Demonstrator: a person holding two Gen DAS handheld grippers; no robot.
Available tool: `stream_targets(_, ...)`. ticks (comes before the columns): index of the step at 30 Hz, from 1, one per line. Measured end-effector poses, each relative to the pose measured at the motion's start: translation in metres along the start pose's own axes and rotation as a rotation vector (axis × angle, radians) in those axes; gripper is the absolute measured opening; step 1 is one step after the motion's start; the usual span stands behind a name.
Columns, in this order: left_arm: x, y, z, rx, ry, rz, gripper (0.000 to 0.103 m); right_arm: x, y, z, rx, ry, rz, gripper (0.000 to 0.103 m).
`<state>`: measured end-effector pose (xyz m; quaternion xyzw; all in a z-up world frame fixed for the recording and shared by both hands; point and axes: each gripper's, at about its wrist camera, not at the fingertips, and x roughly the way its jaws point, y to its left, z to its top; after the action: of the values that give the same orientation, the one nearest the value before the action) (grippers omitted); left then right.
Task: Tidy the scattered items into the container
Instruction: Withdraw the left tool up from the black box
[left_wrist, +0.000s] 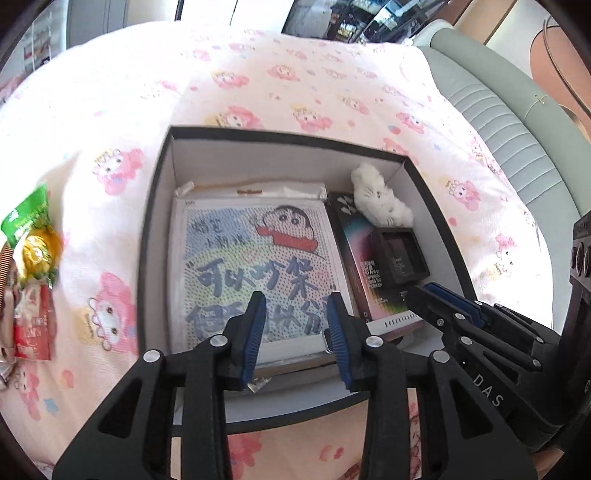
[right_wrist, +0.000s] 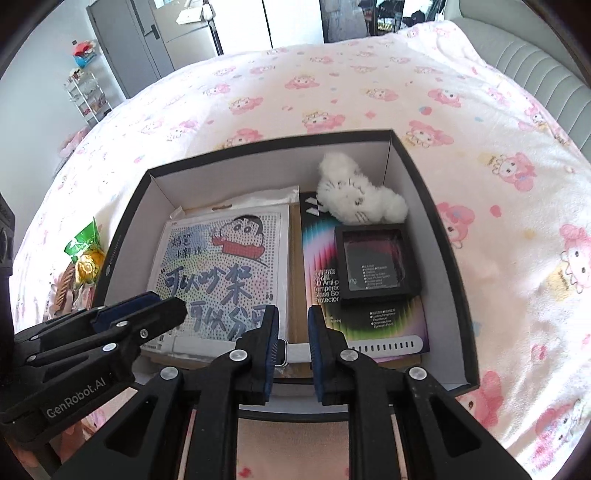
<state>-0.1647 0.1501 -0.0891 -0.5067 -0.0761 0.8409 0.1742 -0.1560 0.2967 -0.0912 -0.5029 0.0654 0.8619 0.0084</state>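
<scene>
While we hold both tools above the bed (right_wrist: 332, 85), the black container (right_wrist: 448, 254) sits open on the pink cartoon-print sheet, with white inner walls.

Contents of the container:
- A cartoon-print board (right_wrist: 225, 273) with blue lettering lies flat in the left half, on top of a clear plastic sleeve (right_wrist: 258, 195).
- A rainbow-coloured screen protector box (right_wrist: 325, 295) lies flat just beside the board, to its right.
- A small black case (right_wrist: 376, 262) rests on the screen protector box.
- A white plush toy (right_wrist: 354, 195) lies in the far right corner, touching the small case.
- A white watch strap (right_wrist: 384, 345) lies across the near edge of the screen protector box and reaches toward the board.

Outside the container, on the sheet to its left, we see a green and yellow snack packet (left_wrist: 33, 229), a red packet (left_wrist: 35, 325) near it and a brown comb (right_wrist: 64, 291).

Our left hand-held gripper (left_wrist: 295, 332) hovers over the near edge of the board; its jaws stand spread and hold nothing. Our right hand-held gripper (right_wrist: 293, 339) hangs over the watch strap; its jaws stand narrowly apart, and the strap passes through the gap in the right wrist view. We cannot tell whether the pads press on the strap.
</scene>
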Motion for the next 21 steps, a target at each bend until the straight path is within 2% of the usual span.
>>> stream_targets(2, -0.012, -0.004, 0.003, 0.003, -0.068, 0.044, 0.049, -0.016, 0.006, -0.002, -0.014, -0.045, -0.020, 0.018)
stream_targets(4, -0.030, -0.005, 0.002, 0.008, -0.133, 0.085, 0.050, -0.032, 0.016, -0.006, -0.025, -0.086, -0.025, 0.038)
stream_targets(5, -0.037, -0.004, 0.003, 0.013, -0.164, 0.104, 0.053, -0.042, 0.020, -0.005, -0.033, -0.110, -0.023, 0.044)
stream_targets(6, -0.051, -0.002, 0.003, 0.020, -0.194, 0.120, 0.061, -0.050, 0.025, -0.005, -0.044, -0.135, -0.018, 0.054)
stream_targets(7, -0.064, 0.000, 0.003, 0.026, -0.224, 0.138, 0.067, -0.061, 0.032, -0.006, -0.060, -0.156, -0.016, 0.057)
stream_targets(11, -0.104, 0.001, -0.002, 0.052, -0.314, 0.209, 0.082, -0.089, 0.054, -0.009, -0.096, -0.214, -0.033, 0.061)
stream_targets(13, -0.120, 0.004, -0.008, 0.053, -0.338, 0.222, 0.088, -0.099, 0.063, -0.012, -0.096, -0.227, -0.023, 0.068)
stream_targets(15, -0.138, 0.006, -0.015, 0.057, -0.367, 0.240, 0.095, -0.108, 0.069, -0.016, -0.089, -0.233, -0.009, 0.071)
stream_targets(21, -0.177, 0.020, -0.039, 0.038, -0.411, 0.267, 0.098, -0.133, 0.089, -0.034, -0.090, -0.277, -0.015, 0.071)
